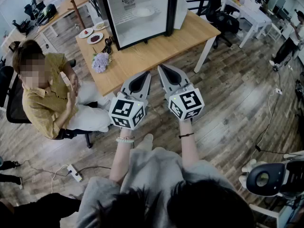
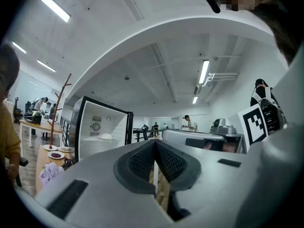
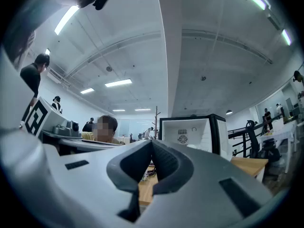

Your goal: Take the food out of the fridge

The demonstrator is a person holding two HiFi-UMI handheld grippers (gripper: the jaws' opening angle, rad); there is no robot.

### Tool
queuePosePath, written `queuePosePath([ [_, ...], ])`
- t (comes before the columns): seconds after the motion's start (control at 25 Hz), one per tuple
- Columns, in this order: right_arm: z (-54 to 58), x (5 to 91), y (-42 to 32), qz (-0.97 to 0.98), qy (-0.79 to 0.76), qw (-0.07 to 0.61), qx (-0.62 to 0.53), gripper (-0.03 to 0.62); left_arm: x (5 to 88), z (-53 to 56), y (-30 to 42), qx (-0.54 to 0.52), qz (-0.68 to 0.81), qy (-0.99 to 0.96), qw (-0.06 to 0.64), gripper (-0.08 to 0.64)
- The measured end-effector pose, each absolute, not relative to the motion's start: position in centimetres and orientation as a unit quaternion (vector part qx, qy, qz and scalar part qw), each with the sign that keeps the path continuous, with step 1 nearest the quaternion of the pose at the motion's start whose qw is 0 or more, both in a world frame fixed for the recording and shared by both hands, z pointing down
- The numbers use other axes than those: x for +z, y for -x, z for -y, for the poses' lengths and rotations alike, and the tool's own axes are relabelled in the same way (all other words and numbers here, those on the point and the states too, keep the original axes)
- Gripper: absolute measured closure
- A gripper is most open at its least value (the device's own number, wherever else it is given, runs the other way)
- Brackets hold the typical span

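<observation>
A small black fridge (image 1: 137,13) stands open on the wooden table (image 1: 156,51), its door (image 1: 179,6) swung to the right. Inside, a white dish (image 1: 142,12) rests on the shelf; what it holds cannot be made out. My left gripper (image 1: 146,75) and right gripper (image 1: 162,69) hover side by side over the table's near edge, well short of the fridge, both shut and empty. In the left gripper view the shut jaws (image 2: 155,145) point level at the fridge (image 2: 102,132) and its dish (image 2: 105,137). The right gripper (image 3: 152,145) sees the fridge (image 3: 192,132) ahead to the right.
Left of the fridge lie small plates (image 1: 95,38) of food, a black cable (image 1: 108,44) and a bunch of purple flowers (image 1: 100,61). A person in a yellow shirt (image 1: 47,103) sits at the table's left end. A power strip (image 1: 74,173) lies on the floor.
</observation>
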State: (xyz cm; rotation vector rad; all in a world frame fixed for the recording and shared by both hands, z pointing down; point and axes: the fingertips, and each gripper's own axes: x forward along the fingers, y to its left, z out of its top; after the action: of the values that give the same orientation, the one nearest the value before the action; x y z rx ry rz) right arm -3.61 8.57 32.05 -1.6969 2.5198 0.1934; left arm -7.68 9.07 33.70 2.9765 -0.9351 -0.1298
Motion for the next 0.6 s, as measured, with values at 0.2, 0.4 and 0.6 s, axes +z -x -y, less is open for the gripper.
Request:
queuePosePath([
  [0.2,-8.41,32.17,4.23,-0.829,0.554,0.048,0.068,0.584,33.81,-8.95,8.28,-0.042,0.304,-0.952,0.008,0.552],
  [0.4,-8.55,32.27,4.52,-0.831,0.550,0.044,0.067,0.584,33.71,-8.96,8.60,-0.044,0.309,-0.950,0.009,0.552],
  [0.6,-8.17,32.30,4.16,-0.833,0.547,0.072,0.048,0.584,34.04,-9.41,8.71,-0.039,0.316,-0.948,0.006,0.552],
])
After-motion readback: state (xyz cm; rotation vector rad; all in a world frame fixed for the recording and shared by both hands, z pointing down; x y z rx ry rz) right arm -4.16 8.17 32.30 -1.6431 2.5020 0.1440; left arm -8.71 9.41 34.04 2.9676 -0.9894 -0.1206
